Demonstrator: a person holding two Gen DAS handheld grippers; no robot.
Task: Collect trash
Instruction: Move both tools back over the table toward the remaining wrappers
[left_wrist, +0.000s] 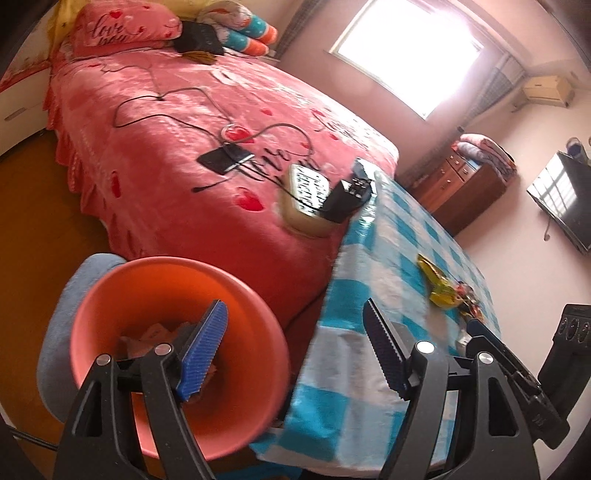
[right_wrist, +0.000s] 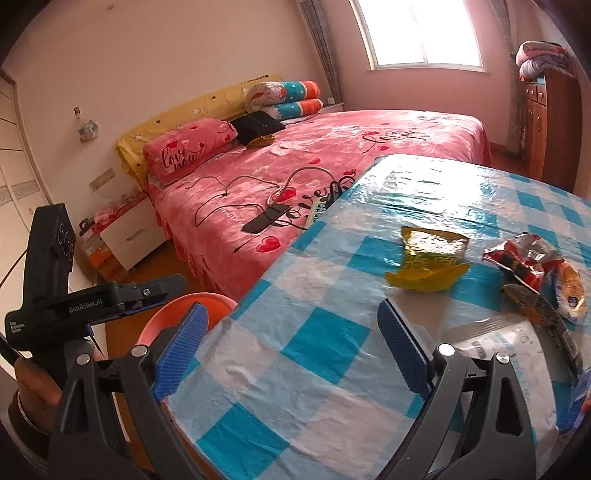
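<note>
My left gripper (left_wrist: 295, 349) is open with nothing between its blue pads. Its left finger hangs over an orange bin (left_wrist: 177, 332) that holds crumpled wrappers, and its right finger is over the table's edge. My right gripper (right_wrist: 293, 350) is open and empty above the checked tablecloth (right_wrist: 314, 347). Ahead of it lie a yellow wrapper (right_wrist: 430, 258), a red wrapper (right_wrist: 524, 254), a dark wrapper (right_wrist: 539, 306), an orange and white packet (right_wrist: 570, 291) and a white pack (right_wrist: 509, 343). The yellow wrapper (left_wrist: 437, 284) also shows in the left wrist view.
A pink bed (right_wrist: 369, 147) borders the table, with a phone (right_wrist: 266, 218), cables and a remote (left_wrist: 306, 184) on it. The orange bin (right_wrist: 184, 317) stands on the floor beside the table. A hand (right_wrist: 33, 387) holds the left gripper. A wooden cabinet (right_wrist: 546, 122) stands far right.
</note>
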